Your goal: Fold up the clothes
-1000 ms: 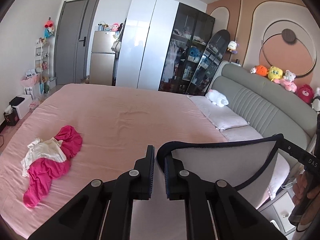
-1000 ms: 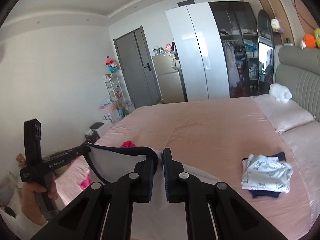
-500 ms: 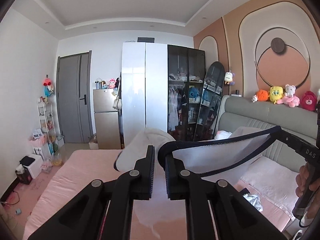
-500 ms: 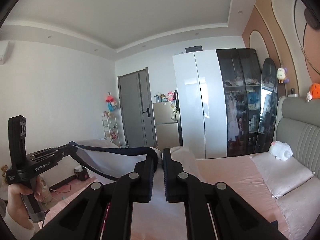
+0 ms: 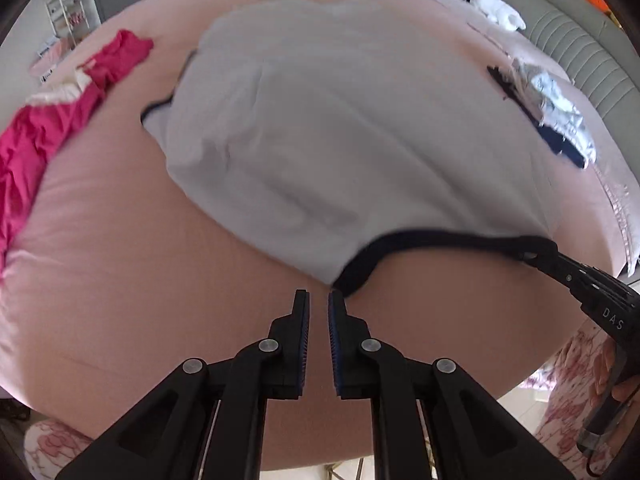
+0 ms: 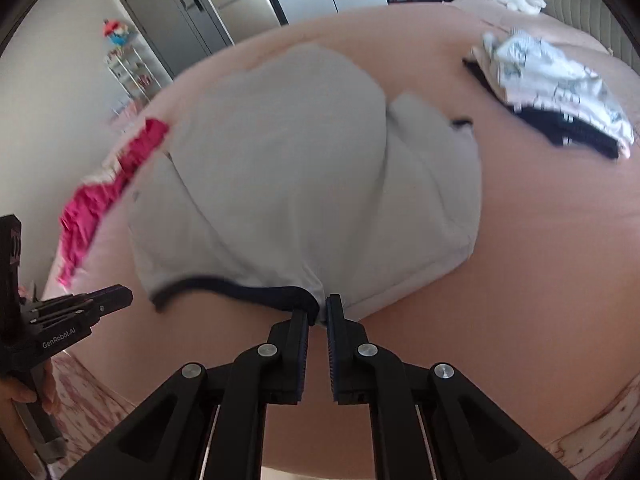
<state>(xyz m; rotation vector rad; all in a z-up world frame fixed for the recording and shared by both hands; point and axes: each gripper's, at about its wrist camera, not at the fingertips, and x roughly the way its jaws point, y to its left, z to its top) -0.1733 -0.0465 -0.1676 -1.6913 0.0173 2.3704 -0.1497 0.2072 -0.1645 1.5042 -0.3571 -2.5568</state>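
A pale grey T-shirt (image 5: 340, 120) with a navy collar trim billows flat over the pink bed (image 5: 140, 280), body stretched away from me. My left gripper (image 5: 319, 298) is shut, pinching one end of the collar at its very tips. My right gripper (image 6: 318, 310) is shut on the other end of the collar, where the navy trim meets the shoulder. The right gripper (image 5: 534, 254) also shows at the right of the left wrist view, with the collar taut between the two. The right wrist view catches the shirt (image 6: 300, 180) blurred, and the left gripper (image 6: 126, 297) at the far left.
A crumpled magenta and white garment (image 5: 60, 120) lies left of the shirt. A folded pile of patterned white and navy clothes (image 5: 556, 120) sits to the right, near the pillows and grey headboard (image 5: 580, 48). The near edge of the bed runs just below both grippers.
Both grippers swung up with the shirt half a second ago, then dropped sharply and tipped downward. The shirt flew out ahead and now spreads over the bed.
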